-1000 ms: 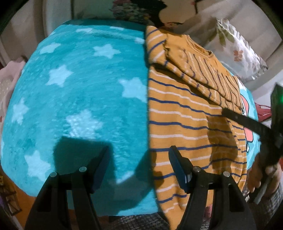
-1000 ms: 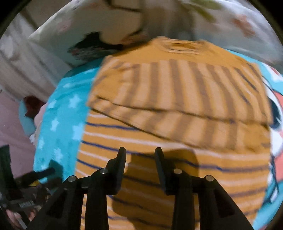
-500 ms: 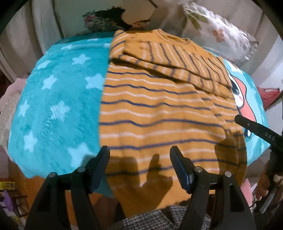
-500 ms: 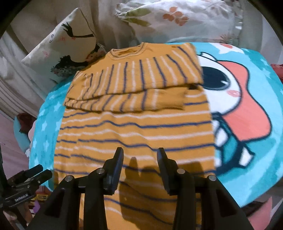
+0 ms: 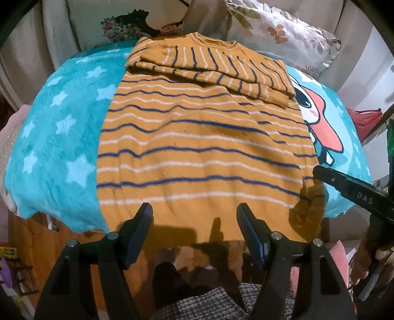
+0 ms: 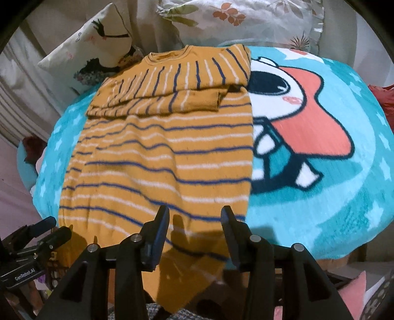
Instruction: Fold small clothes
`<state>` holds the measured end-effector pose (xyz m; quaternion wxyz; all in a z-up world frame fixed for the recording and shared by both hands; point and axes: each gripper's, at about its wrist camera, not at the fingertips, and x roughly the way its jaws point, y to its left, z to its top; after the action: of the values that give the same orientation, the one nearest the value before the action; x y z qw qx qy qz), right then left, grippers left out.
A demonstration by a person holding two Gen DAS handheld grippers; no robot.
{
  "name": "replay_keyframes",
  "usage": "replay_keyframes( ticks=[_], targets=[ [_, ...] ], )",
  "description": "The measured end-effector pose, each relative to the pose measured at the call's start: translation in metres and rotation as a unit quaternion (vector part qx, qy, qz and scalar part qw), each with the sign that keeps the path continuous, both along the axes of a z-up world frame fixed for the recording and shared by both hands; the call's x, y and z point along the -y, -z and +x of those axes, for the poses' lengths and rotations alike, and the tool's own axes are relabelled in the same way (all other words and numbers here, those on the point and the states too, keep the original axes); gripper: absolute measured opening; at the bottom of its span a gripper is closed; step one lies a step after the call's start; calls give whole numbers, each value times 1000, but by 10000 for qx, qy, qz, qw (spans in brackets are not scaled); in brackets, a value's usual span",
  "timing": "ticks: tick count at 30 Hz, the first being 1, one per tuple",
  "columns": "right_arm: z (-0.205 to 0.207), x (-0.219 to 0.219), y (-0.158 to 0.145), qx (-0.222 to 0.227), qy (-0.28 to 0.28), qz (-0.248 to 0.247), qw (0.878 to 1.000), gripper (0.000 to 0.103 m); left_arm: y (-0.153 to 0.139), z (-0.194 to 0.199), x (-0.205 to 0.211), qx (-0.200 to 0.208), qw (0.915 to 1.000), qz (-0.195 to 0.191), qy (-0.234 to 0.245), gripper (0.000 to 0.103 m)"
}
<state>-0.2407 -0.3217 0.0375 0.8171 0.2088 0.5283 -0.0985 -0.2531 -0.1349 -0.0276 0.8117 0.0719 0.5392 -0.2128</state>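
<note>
A turquoise blanket [image 5: 56,137] patterned with pale stars and a large cartoon face [image 6: 303,118] is seen spread over the bed, with printed pillows [image 6: 236,22] propped along its far side. On the blanket, left of the cartoon face, an orange sweater [image 5: 197,147] with navy and white stripes is laid out flat, its collar at the far end and its hem hanging over the near edge. Both sleeves [image 6: 172,83] are seen folded across the chest, one on top of the other, forming a band below the collar. The left gripper [image 5: 194,231] is held above the near hem with its jaws spread wide and nothing between them. The right gripper [image 6: 194,233] is likewise held with its jaws parted and empty, just over the hem's right part; in the left wrist view it [image 5: 354,194] is seen beside the sweater's near right corner, but contact cannot be told.
</note>
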Motion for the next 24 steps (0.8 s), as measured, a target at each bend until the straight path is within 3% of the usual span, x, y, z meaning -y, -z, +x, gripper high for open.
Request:
replay_keyframes(
  ticks=[14,24],
  targets=[
    [-25,2,7,-55,9,61,10000,50,2,-16,2,4,10000,39,-51,71],
    [-7,-4,3,8,-20,-27,10000,52,3,8,-6,2,9999,103,21,71]
  ],
)
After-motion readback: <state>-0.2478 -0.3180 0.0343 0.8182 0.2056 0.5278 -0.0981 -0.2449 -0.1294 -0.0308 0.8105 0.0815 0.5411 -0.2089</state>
